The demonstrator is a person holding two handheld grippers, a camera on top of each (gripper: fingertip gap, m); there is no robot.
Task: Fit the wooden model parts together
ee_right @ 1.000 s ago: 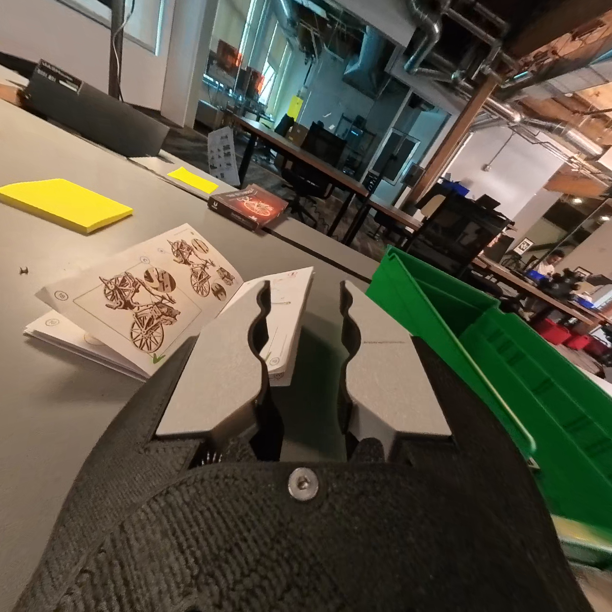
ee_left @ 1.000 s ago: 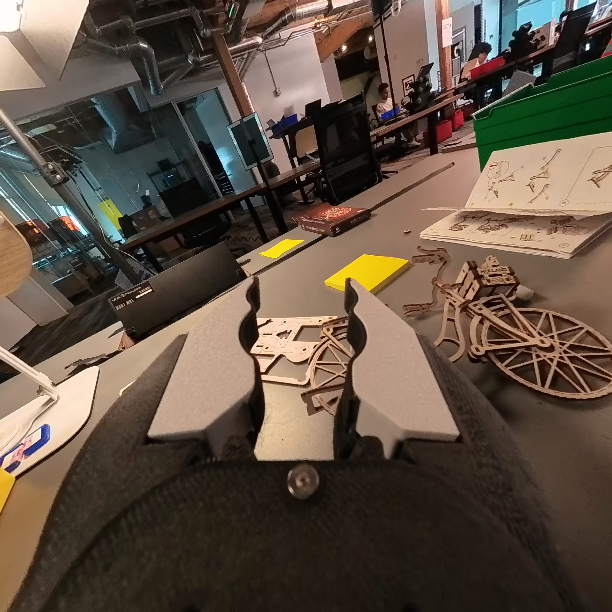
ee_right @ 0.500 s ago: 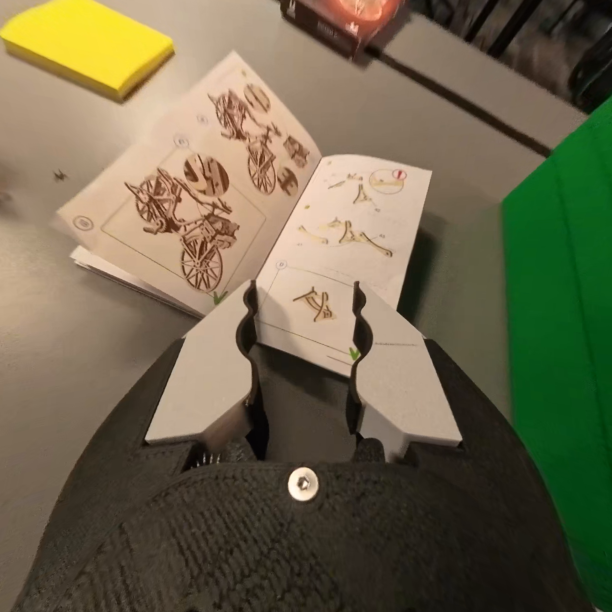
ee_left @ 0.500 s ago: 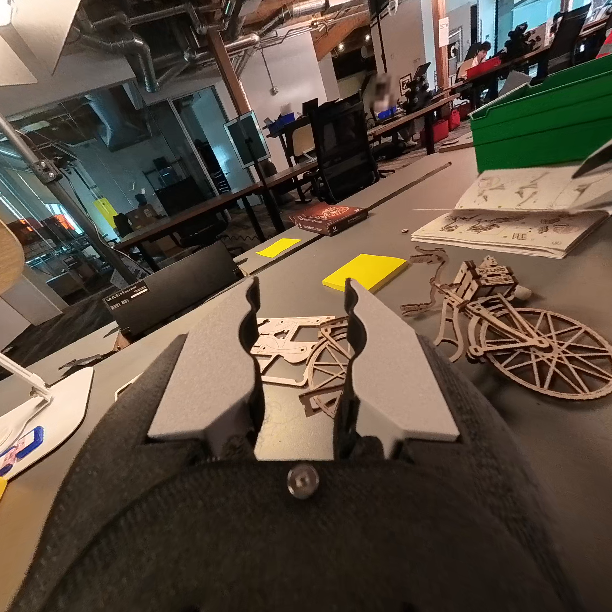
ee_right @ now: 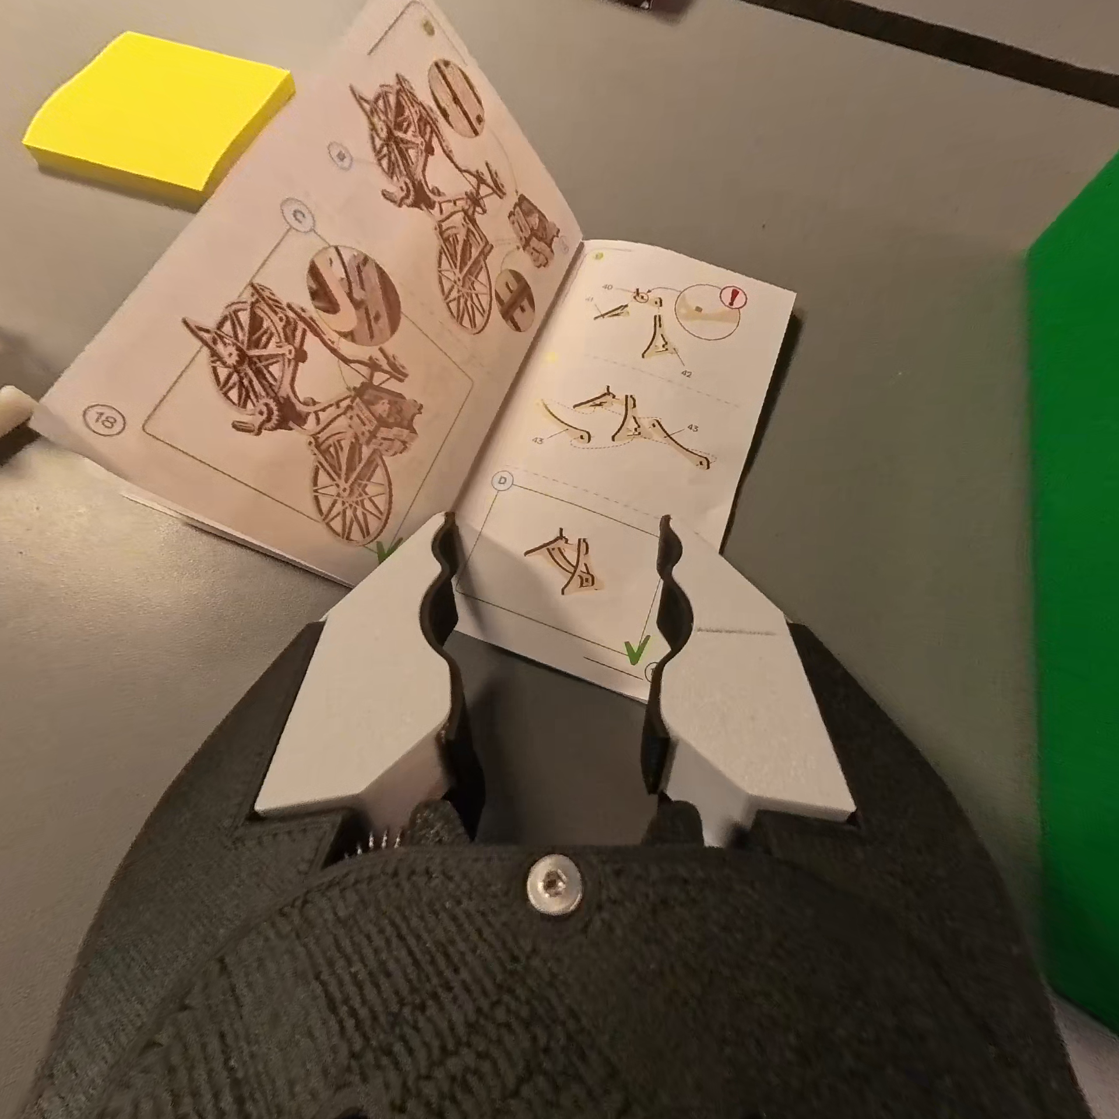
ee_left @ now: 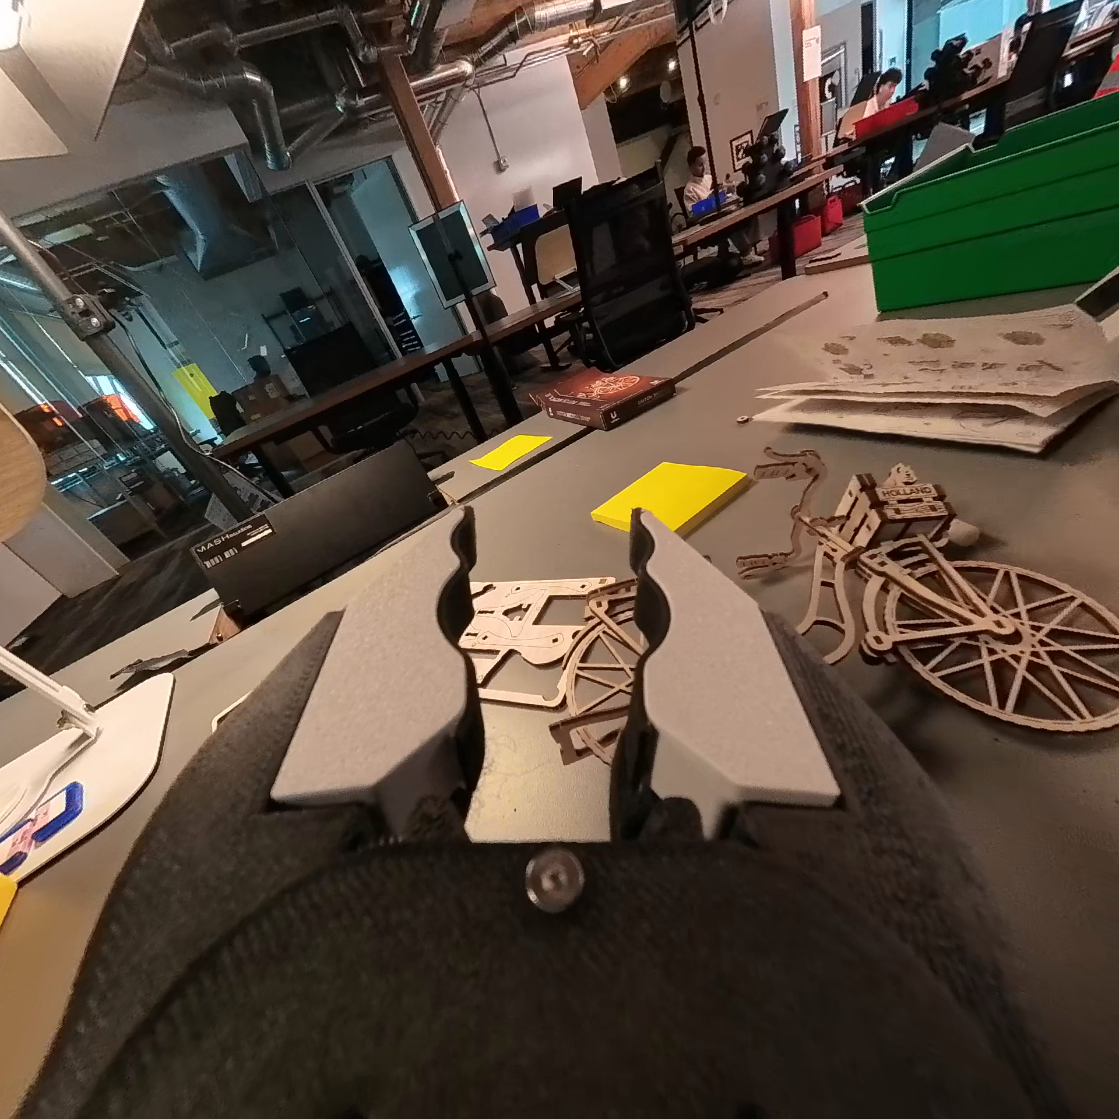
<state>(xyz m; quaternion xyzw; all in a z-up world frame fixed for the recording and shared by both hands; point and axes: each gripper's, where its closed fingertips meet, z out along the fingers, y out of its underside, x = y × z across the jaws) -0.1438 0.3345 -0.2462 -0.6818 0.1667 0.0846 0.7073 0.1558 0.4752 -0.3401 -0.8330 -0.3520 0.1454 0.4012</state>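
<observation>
A partly built wooden bicycle model (ee_left: 944, 611) lies flat on the grey table (ee_left: 969, 848) at the right of the left wrist view, with a spoked wheel and a small crate. A second wooden wheel assembly (ee_left: 596, 660) and a flat cut-out wooden sheet (ee_left: 521, 623) lie just ahead of my left gripper (ee_left: 548, 521), which is open and empty above the table. My right gripper (ee_right: 557, 524) is open and empty, hovering over the near right page of the open instruction booklet (ee_right: 375, 315).
A yellow sticky-note pad (ee_left: 672, 496) (ee_right: 163, 115) lies beyond the parts. The booklet (ee_left: 944, 387) and green bins (ee_left: 993, 224) (ee_right: 1078, 545) stand at the right. A dark box (ee_left: 605, 390), a white lamp base (ee_left: 79, 745) and a black device (ee_left: 315, 533) are farther off.
My right gripper tilted down from looking across the room to looking at the booklet, moved closer over it, and its jaws opened wider. The left gripper hardly moved.
</observation>
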